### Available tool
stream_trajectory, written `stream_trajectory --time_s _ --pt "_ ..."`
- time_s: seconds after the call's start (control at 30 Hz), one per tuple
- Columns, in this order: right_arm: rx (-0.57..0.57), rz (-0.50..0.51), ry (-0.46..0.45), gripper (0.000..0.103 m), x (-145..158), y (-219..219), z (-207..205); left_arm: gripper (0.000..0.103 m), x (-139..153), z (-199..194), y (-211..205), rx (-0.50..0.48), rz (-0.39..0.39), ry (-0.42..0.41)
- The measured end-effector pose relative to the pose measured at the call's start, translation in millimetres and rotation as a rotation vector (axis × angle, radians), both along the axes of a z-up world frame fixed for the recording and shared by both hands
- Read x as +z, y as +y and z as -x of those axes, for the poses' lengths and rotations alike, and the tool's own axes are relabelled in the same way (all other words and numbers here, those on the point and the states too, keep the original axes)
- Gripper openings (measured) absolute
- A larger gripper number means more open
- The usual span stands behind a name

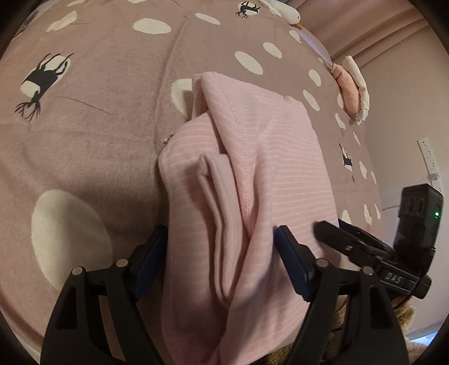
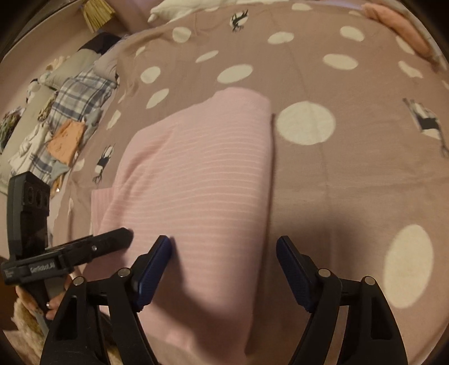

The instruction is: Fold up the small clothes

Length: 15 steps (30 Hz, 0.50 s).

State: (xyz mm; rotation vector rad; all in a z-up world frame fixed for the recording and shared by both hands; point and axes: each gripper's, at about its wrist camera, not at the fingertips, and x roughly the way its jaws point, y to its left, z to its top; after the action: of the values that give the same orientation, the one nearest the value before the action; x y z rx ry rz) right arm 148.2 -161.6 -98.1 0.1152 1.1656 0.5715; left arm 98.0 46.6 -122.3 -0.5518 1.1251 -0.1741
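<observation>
A small pink garment with thin white stripes (image 1: 252,174) lies partly folded on the mauve dotted bedspread (image 1: 98,140). A cuffed sleeve or leg (image 1: 216,179) lies on top of it. My left gripper (image 1: 221,244) is open, its jaws wide on either side of the garment's near end. My right gripper (image 2: 224,252) is open over the garment's (image 2: 196,174) near right edge, with cloth between the jaws. Each gripper shows in the other's view: the right one in the left wrist view (image 1: 350,244), the left one in the right wrist view (image 2: 92,247).
A pile of other clothes, plaid and orange (image 2: 70,123), lies at the bed's left edge. A pink and white plush (image 1: 350,87) and a white duck toy (image 1: 286,12) sit at the far edge. A wall with a power strip (image 1: 428,160) stands to the right.
</observation>
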Motion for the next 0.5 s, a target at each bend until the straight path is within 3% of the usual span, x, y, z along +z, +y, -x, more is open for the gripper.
stream_trajectory --time_s 0.03,0.1,0.13,0.17,0.23,0.27,0.33,0.5 --pt "0.003 -0.007 0.008 0.079 -2.1 2.6 -2.4 0.075 -0.7 -1.4 -0.2 0.003 0.004 0.001" --pt "0.002 -0.025 0.02 0.073 -6.4 5.8 -5.9 0.058 -2.2 -3.8 -3.1 -0.01 0.02 0.002" --pt "-0.001 -0.022 0.026 0.07 -9.6 8.3 -7.7 0.045 -2.7 -5.2 -4.9 -0.019 0.038 0.002" --pt "-0.005 -0.021 0.025 0.065 -8.9 6.2 -7.8 0.039 -3.7 -5.8 -6.9 -0.025 0.06 0.004" --pt "-0.009 -0.023 0.021 0.055 -8.4 5.0 -8.1 0.035 -1.5 -6.2 -12.1 -0.02 0.033 0.004" --pt "-0.007 -0.034 0.019 0.044 -6.8 3.5 -7.8 0.032 1.5 -5.6 -15.0 -0.025 0.021 -0.006" --pt "0.008 -0.036 -0.011 0.032 1.0 2.1 -3.6 0.031 8.5 -4.0 -20.6 -0.02 0.0 -0.024" --pt "0.008 -0.039 -0.068 0.029 19.8 -2.7 -0.4 0.029 34.3 1.6 -41.1 -0.027 -0.098 -0.09"
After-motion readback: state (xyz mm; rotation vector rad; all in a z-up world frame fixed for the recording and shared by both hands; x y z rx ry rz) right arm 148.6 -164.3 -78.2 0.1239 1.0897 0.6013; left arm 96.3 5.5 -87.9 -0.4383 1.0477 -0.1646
